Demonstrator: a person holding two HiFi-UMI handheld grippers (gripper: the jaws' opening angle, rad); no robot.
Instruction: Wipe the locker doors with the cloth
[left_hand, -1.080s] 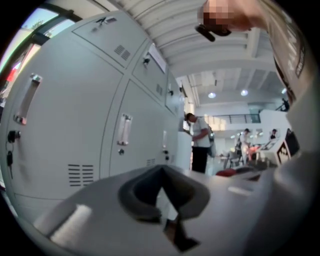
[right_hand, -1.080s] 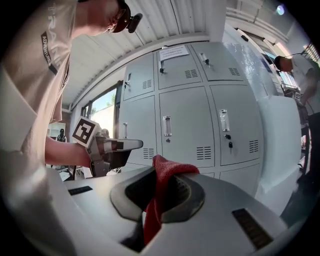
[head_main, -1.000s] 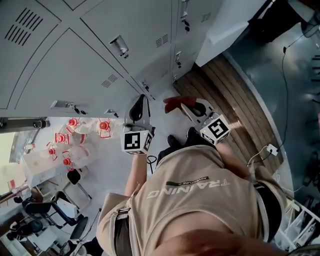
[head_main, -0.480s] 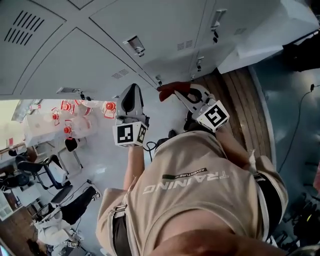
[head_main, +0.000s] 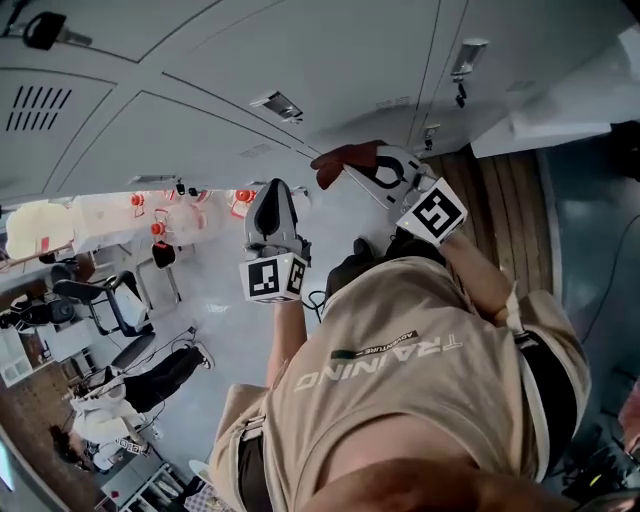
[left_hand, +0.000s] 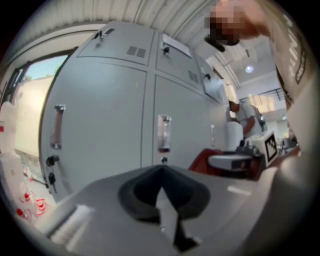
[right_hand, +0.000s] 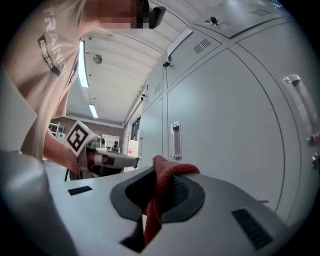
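Observation:
Grey locker doors (head_main: 330, 60) fill the top of the head view, each with a small recessed handle (head_main: 280, 104). My right gripper (head_main: 352, 166) is shut on a red cloth (head_main: 340, 158), held just short of the doors. In the right gripper view the red cloth (right_hand: 162, 182) hangs from between the jaws of that gripper (right_hand: 162, 169), with a locker handle (right_hand: 175, 141) ahead. My left gripper (head_main: 269, 192) hovers beside it to the left, apart from the doors. In the left gripper view this gripper (left_hand: 161, 172) has its jaws together with nothing in them, facing a door handle (left_hand: 163, 132).
Clear bottles with red caps (head_main: 165, 218) stand on a white table at the left. Office chairs (head_main: 95, 298) and a person (head_main: 115, 405) are in the room at lower left. A wooden floor strip (head_main: 500, 190) and a white panel (head_main: 570, 105) lie to the right.
Both grippers have shifted up toward the locker doors, the right one carrying the red cloth. The head view has swung, so more of the room at the left shows.

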